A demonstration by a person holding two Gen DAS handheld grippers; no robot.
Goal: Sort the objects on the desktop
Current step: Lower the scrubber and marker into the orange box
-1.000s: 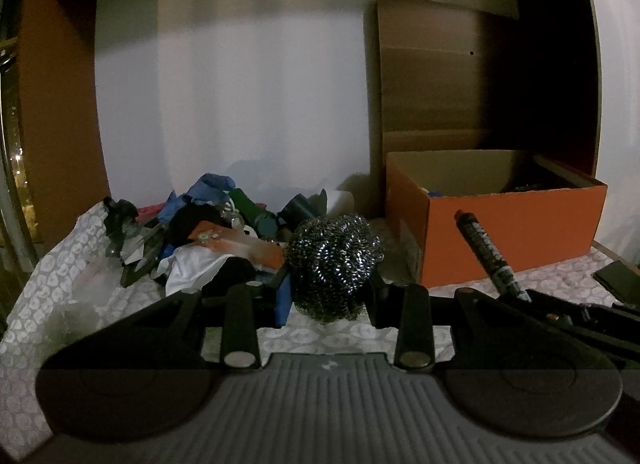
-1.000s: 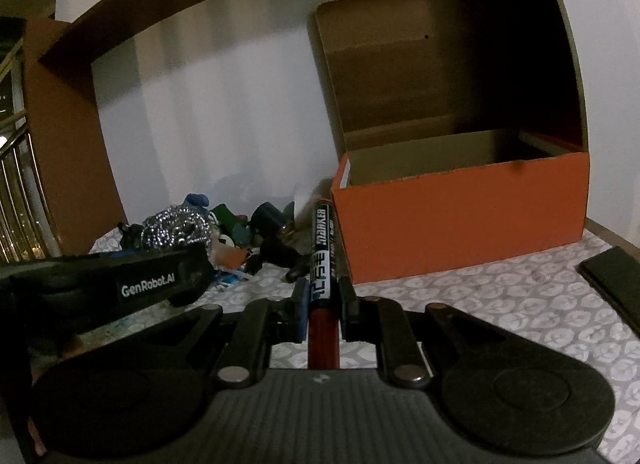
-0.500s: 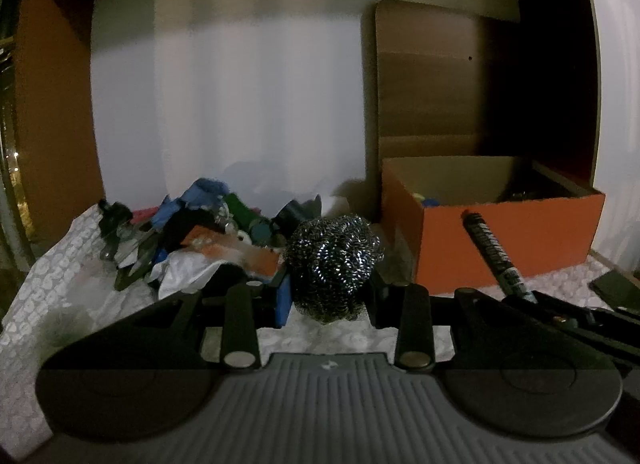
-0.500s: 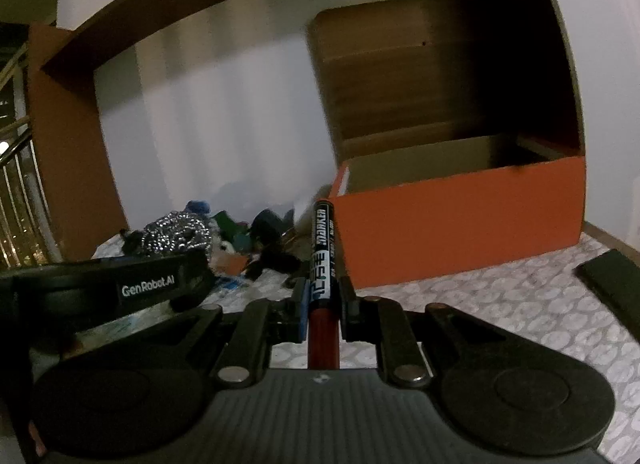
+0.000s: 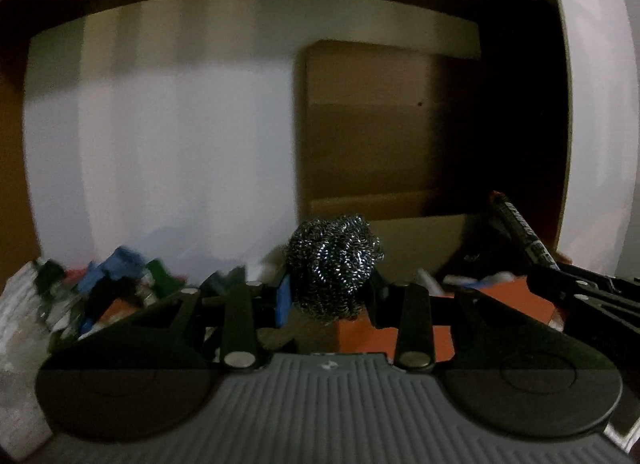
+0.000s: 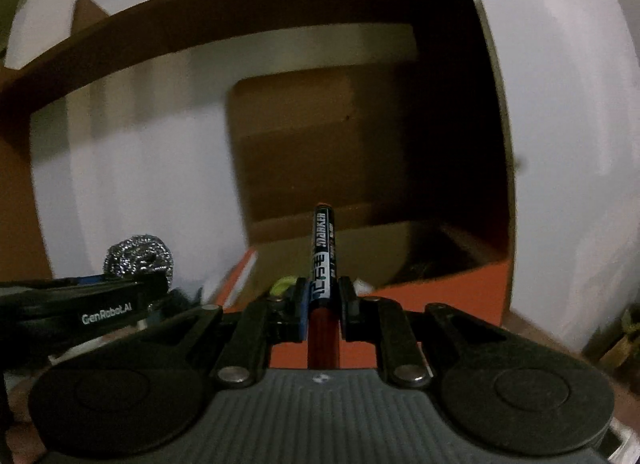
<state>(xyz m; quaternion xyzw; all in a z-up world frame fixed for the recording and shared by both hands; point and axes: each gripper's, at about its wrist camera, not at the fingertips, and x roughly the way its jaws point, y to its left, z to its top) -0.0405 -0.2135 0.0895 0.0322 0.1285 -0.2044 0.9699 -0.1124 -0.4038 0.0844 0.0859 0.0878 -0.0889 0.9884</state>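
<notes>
My left gripper (image 5: pixel 330 296) is shut on a steel wool scourer (image 5: pixel 334 264) and holds it up over the near left rim of the orange cardboard box (image 5: pixel 520 300). My right gripper (image 6: pixel 323 296) is shut on a black and red marker (image 6: pixel 323 252), held above the front wall of the same box (image 6: pixel 448 296). The marker also shows at the right of the left wrist view (image 5: pixel 524 232), and the scourer at the left of the right wrist view (image 6: pixel 138 258). Both views are blurred by motion.
A pile of mixed small objects (image 5: pixel 108 288) lies on the patterned cloth at the left. The box's raised brown lid (image 5: pixel 372 123) stands against the back wall under a wooden shelf. Several items lie inside the box (image 6: pixel 432 264).
Both grippers have risen and moved forward toward the box with their loads. The box has dropped low in both views and the pile has slid left.
</notes>
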